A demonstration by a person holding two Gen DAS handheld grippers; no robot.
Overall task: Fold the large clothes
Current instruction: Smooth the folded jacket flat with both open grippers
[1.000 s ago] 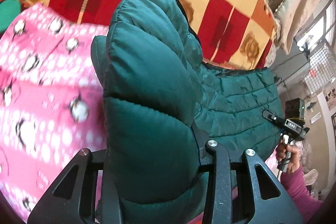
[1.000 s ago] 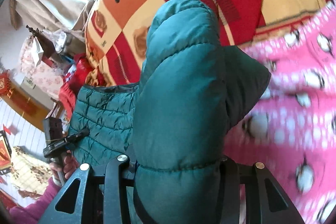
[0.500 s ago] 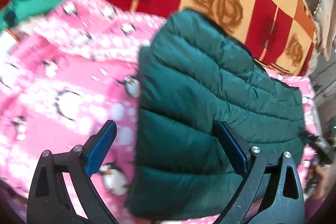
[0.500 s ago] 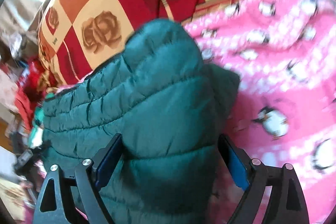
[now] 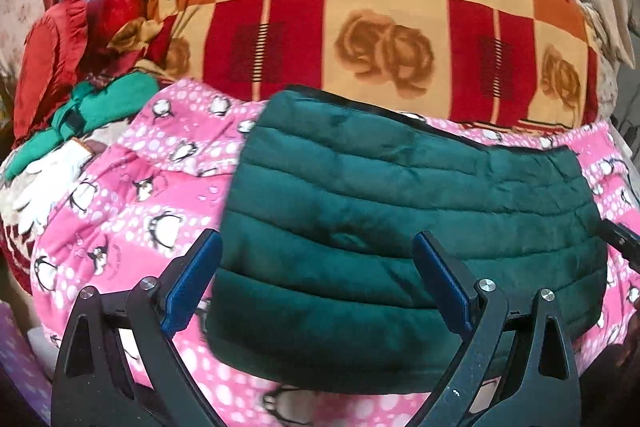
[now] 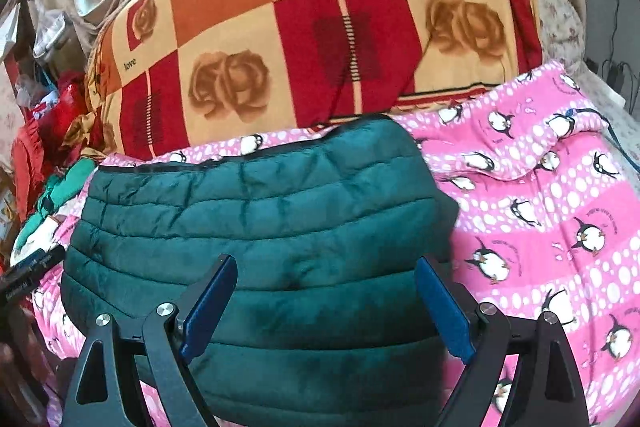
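Observation:
A dark green quilted jacket lies folded into a flat block on the pink penguin blanket. In the right wrist view the same jacket fills the lower left and middle. My left gripper stands open above the jacket's near left part, its blue pads apart and pressing on nothing. My right gripper is open too, over the jacket's near right part, with its blue pads clear of the fabric. Nothing is held in either gripper.
A red, orange and cream rose-patterned quilt is bundled behind the jacket. Red, green and white clothes are piled at the far left. The pink blanket spreads to the right. The other gripper's tip shows at the right edge.
Both grippers let go of the raised jacket edge and opened wide. The jacket dropped flat onto itself, and both grippers drew back and tilted to look over it.

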